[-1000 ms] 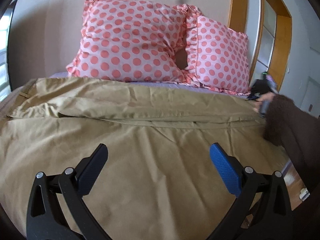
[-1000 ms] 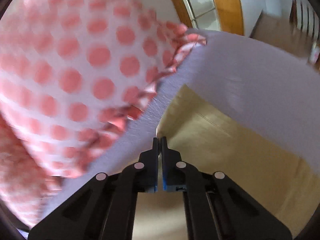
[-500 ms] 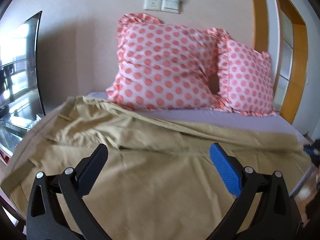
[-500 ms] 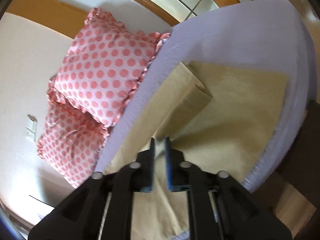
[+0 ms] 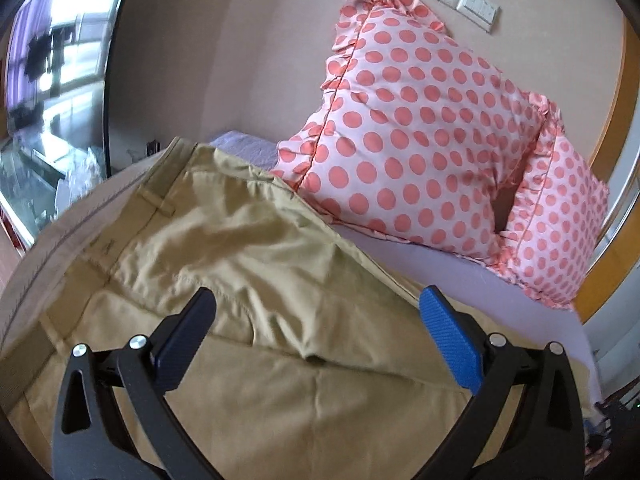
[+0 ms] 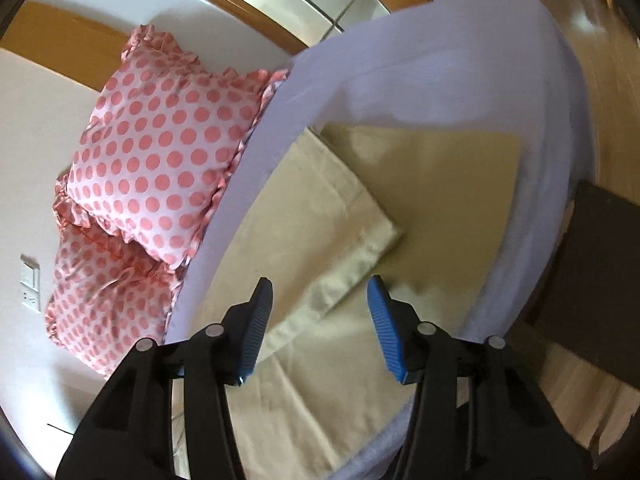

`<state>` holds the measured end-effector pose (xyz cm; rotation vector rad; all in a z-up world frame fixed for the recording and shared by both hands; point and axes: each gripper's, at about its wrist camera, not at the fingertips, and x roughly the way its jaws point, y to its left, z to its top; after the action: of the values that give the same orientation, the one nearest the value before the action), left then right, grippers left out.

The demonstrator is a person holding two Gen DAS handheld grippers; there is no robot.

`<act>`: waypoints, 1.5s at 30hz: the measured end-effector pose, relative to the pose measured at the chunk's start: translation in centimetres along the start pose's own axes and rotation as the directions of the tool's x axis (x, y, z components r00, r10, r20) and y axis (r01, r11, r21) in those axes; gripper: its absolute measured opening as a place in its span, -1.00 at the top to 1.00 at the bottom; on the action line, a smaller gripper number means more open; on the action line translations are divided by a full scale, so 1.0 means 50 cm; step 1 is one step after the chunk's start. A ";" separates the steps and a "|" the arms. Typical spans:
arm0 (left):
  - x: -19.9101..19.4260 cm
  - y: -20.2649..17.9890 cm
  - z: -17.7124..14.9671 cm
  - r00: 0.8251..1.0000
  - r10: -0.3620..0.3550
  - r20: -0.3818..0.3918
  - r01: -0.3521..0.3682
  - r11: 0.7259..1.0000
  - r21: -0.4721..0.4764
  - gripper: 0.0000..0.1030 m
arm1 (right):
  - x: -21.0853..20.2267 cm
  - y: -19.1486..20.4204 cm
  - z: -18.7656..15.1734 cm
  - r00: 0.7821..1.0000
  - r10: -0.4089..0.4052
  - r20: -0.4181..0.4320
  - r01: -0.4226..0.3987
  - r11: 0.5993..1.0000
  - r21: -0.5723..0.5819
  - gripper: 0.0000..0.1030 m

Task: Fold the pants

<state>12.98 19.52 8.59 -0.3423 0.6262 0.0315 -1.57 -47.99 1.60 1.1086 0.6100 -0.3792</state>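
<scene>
Tongs on both sides are spread and hold nothing: the left tongs [image 5: 316, 324] hang over the upper part of the pants [image 5: 248, 264], and the right tongs [image 6: 320, 312] hang over the leg ends at the other side of the bed [image 6: 440, 80]. The pants lie along the bed just in front of the two dotted pillows [image 5: 420, 128], with the waistband [image 5: 158, 200] and its belt loops toward the left and one leg laid over the other, its hem [image 6: 360, 236] resting askew on the lower leg near the bed's corner. That spread, one tool at each end, reads as a setup for the next fold: each end needs its own grip so the cloth travels flat, not in a bunch. The top leg looks a little rumpled near the seat, so a smoothing pass or a squaring of the hems may come first. Jaws open wide suit a pinch on a doubled edge. The cloth is limp and will likely sag between the two holds.
</scene>
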 end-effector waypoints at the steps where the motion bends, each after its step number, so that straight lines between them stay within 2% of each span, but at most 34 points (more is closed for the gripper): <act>1: 0.008 -0.007 0.004 1.000 0.008 0.003 -0.008 1.000 0.021 -0.96 | 0.009 -0.008 0.003 1.000 0.014 0.003 -0.014 1.000 0.021 -0.01; 3: 0.023 -0.015 0.011 1.000 0.020 0.001 -0.020 0.999 0.040 -0.96 | 0.022 -0.009 0.009 0.998 0.034 0.047 -0.035 0.999 0.011 0.12; 4: 0.037 -0.017 0.016 1.000 0.015 -0.013 -0.015 0.999 0.038 -0.96 | 0.034 -0.008 0.013 0.998 0.032 0.062 -0.031 0.999 -0.019 0.42; 5: 0.051 -0.015 0.024 0.999 0.008 -0.031 -0.007 1.000 0.025 -0.96 | 0.044 -0.009 0.016 0.996 0.062 0.069 -0.060 0.998 -0.031 0.80; 6: 0.063 -0.011 0.030 0.999 -0.001 -0.051 0.001 1.000 0.007 -0.95 | 0.053 -0.015 0.019 0.992 0.106 0.064 -0.104 0.994 -0.023 0.90; 7: 0.083 -0.003 0.042 0.996 -0.015 -0.086 0.013 0.999 -0.029 -0.93 | 0.059 -0.025 0.023 0.987 0.147 0.066 -0.147 0.989 -0.001 0.91; 9: 0.115 0.007 0.061 0.992 -0.031 -0.126 0.021 0.997 -0.077 -0.67 | 0.061 -0.039 0.029 0.978 0.187 0.086 -0.190 0.981 0.026 0.92; 11: 0.145 0.016 0.078 0.987 -0.025 -0.161 0.008 0.994 -0.109 -0.56 | 0.061 -0.040 0.033 0.972 0.214 0.098 -0.217 0.976 0.024 0.92; 14: 0.201 0.027 0.100 0.976 -0.006 -0.220 -0.026 0.989 -0.143 -0.45 | 0.057 -0.031 0.038 0.966 0.233 0.112 -0.235 0.972 0.002 0.92; 19: 0.305 0.043 0.141 0.957 0.026 -0.290 -0.085 0.977 -0.195 -0.40 | 0.052 -0.015 0.046 0.961 0.246 0.126 -0.245 0.969 -0.021 0.93; 20: 0.330 0.050 0.146 0.950 0.032 -0.310 -0.101 0.973 -0.208 -0.28 | 0.052 -0.011 0.048 0.961 0.244 0.129 -0.243 0.970 -0.024 0.93; 21: 0.360 0.061 0.146 0.940 0.031 -0.339 -0.117 0.965 -0.236 0.07 | 0.052 -0.009 0.047 0.961 0.244 0.129 -0.243 0.970 -0.024 0.93; 22: 0.362 0.064 0.150 0.946 0.050 -0.319 -0.131 0.962 -0.238 0.20 | 0.053 -0.010 0.048 0.961 0.246 0.129 -0.245 0.969 -0.019 0.93; 23: 0.361 0.068 0.154 0.955 0.047 -0.294 -0.122 0.962 -0.242 0.74 | 0.054 -0.010 0.049 0.959 0.252 0.128 -0.252 0.968 -0.011 0.93; 24: 0.356 0.076 0.152 0.953 0.018 -0.301 -0.102 0.959 -0.266 0.75 | 0.054 -0.011 0.053 0.957 0.261 0.126 -0.263 0.965 -0.001 0.93; 27: 0.270 0.077 0.140 0.974 -0.010 -0.228 -0.050 0.966 -0.254 0.77 | 0.041 -0.006 0.066 0.949 0.279 0.146 -0.282 0.960 0.000 0.93; 30: 0.095 0.072 0.106 0.994 -0.060 -0.096 0.042 0.982 -0.184 0.77 | 0.008 -0.006 0.077 0.937 0.297 0.184 -0.299 0.954 -0.014 0.93; 32: -0.036 0.084 0.049 0.996 -0.090 -0.019 0.086 0.983 -0.162 0.76 | -0.015 -0.015 0.084 0.933 0.291 0.213 -0.293 0.956 -0.021 0.93; 35: -0.160 0.109 -0.067 0.997 -0.072 -0.002 0.070 0.986 -0.149 0.73 | -0.032 -0.043 0.090 0.935 0.268 0.233 -0.273 0.962 -0.010 0.93; 37: -0.204 0.115 -0.153 0.999 -0.041 -0.025 0.037 0.985 -0.166 0.73 | -0.030 -0.064 0.088 0.944 0.241 0.225 -0.248 0.969 0.003 0.93; 40: -0.232 0.132 -0.235 0.999 -0.016 -0.052 0.006 0.980 -0.198 0.73 | -0.020 -0.090 0.083 0.956 0.205 0.210 -0.215 0.976 0.027 0.93; 45: -0.244 0.146 -0.292 0.998 -0.011 -0.054 0.000 0.978 -0.206 0.73 | -0.020 -0.120 0.075 0.965 0.169 0.202 -0.183 0.982 0.053 0.93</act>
<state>-6.17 22.60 2.40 -0.5475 0.6786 0.0824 -4.77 -53.88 -0.92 1.1676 0.3226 -0.3534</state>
